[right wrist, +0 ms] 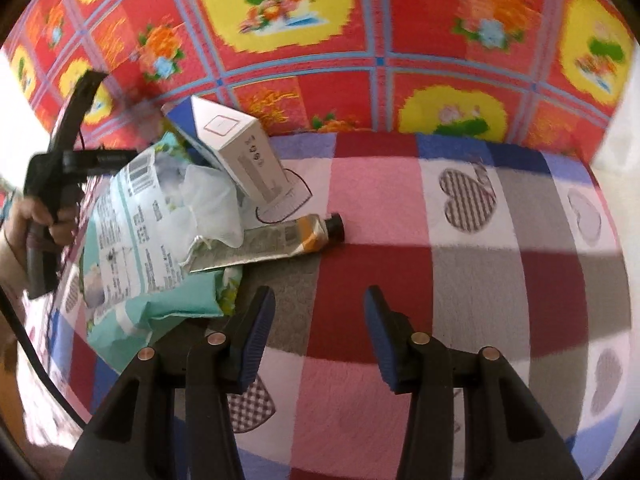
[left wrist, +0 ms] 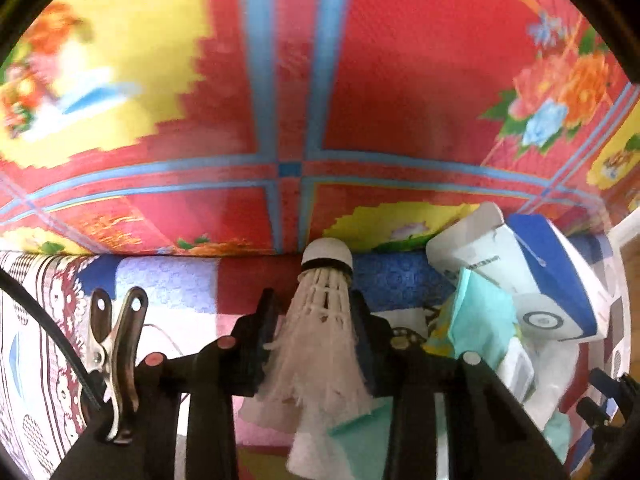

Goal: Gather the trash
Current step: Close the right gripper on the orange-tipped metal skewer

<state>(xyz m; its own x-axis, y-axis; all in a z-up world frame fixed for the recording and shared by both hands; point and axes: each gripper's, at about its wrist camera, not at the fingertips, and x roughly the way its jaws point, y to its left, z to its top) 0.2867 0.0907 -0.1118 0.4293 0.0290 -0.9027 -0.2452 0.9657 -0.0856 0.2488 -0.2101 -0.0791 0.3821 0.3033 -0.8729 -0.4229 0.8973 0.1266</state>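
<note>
Left gripper (left wrist: 316, 316): clamped on white feathered shuttlecock (left wrist: 320, 320), cork pointing to 12 o'clock. Right gripper (right wrist: 318, 320): spread wide, holding nothing, above checked blanket (right wrist: 460, 280). Trash pile at 10 o'clock: white box (right wrist: 240, 156), tube (right wrist: 280, 240), teal packet (right wrist: 140, 248).

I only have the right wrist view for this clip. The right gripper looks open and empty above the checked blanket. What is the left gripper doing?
Observer: The left gripper is shut on a white shuttlecock, cork end pointing forward.
Operator: Is it near the trash pile?
Observer: Yes, in its view the blue-and-white box and teal packaging lie just to the right of it.
Operator: Anything else mounted on that gripper?
Observer: A metal clip is fixed to its left side.
</note>
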